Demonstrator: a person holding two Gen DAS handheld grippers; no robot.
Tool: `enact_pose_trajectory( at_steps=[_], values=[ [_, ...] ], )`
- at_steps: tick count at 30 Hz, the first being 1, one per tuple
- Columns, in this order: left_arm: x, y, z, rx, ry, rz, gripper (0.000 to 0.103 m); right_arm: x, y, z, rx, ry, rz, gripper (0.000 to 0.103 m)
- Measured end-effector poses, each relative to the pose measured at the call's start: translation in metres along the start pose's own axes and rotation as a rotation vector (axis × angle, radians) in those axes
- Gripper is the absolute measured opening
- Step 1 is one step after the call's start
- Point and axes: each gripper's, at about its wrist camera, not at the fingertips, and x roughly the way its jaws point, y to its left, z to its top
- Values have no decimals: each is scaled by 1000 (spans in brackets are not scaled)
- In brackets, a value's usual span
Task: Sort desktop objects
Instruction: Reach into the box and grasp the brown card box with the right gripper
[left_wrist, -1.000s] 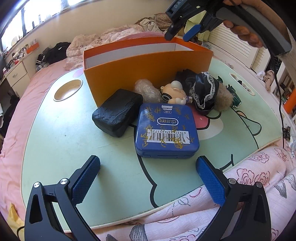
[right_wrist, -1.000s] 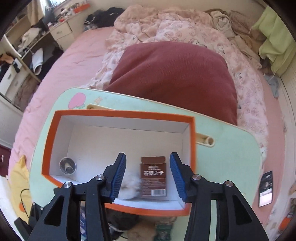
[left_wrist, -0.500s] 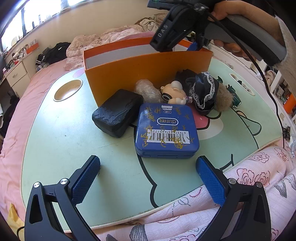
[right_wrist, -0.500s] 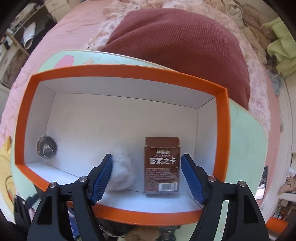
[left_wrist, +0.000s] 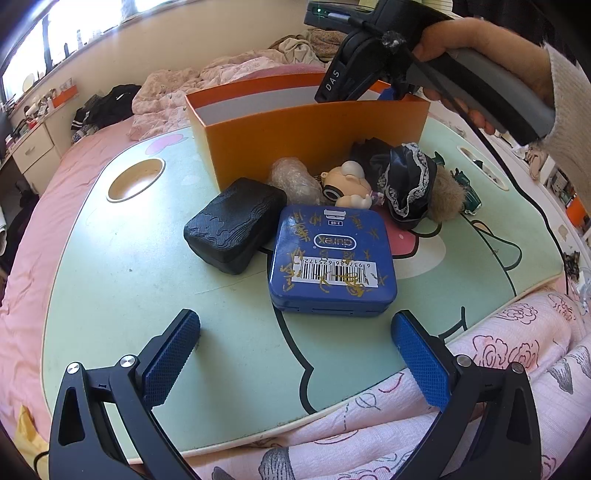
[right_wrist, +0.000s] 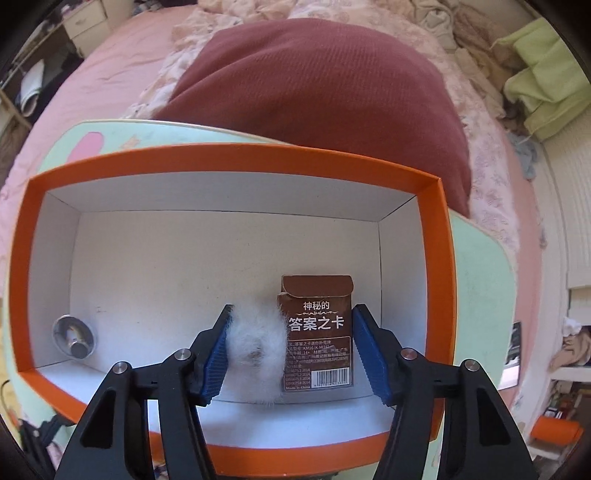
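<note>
Here, in the left wrist view, the left gripper hangs spread wide over the table, holding nothing; the blue tin lies just ahead between its fingers, untouched. In the right wrist view, the right gripper reaches into the orange box, its jaws closing, with the white fluffy ball and brown card box between the fingers. Whether they press cannot be told.

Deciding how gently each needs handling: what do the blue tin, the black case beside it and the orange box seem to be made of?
Blue tin: likely painted metal, glossy; rounded corners, lid seam. Black case: possibly moulded plastic or foam, matte; wavy ridged texture, material unclear. Orange box: cardboard, matte orange outside, white inside; thin straight walls, folded corners.
</note>
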Motion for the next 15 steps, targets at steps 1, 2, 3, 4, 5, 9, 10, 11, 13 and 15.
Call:
enact_pose_trajectory(
  at_steps=[1,2,3,4,5,9,10,11,13,15],
  values=[
    [0,0,0,-1,0,0,103,-2,-1,-1,7,-15,5,60],
    [0,0,0,-1,0,0,103,-7,-3,-3,19,-39,21,60],
    [0,-1,0,-1,0,0,103,-9,-2,-1,27,-55,39,58],
    [0,-1,0,-1,0,1,103,-12,-5,-3,41,-72,64,56],
    [0,-1,0,-1,0,1,103,-16,-8,-4,53,-94,84,54],
    [0,-1,0,-1,0,1,103,-31,-27,-5,118,-120,198,6],
    [0,-1,0,-1,0,1,103,-28,-27,5,125,-110,230,6],
    [1,-1,0,-1,0,1,103,-29,-33,5,138,-98,276,6],
    [1,-1,0,-1,0,1,103,-29,-42,8,154,-93,300,9],
    [1,-1,0,-1,0,1,103,-32,-48,7,173,-103,326,23]
  ],
)
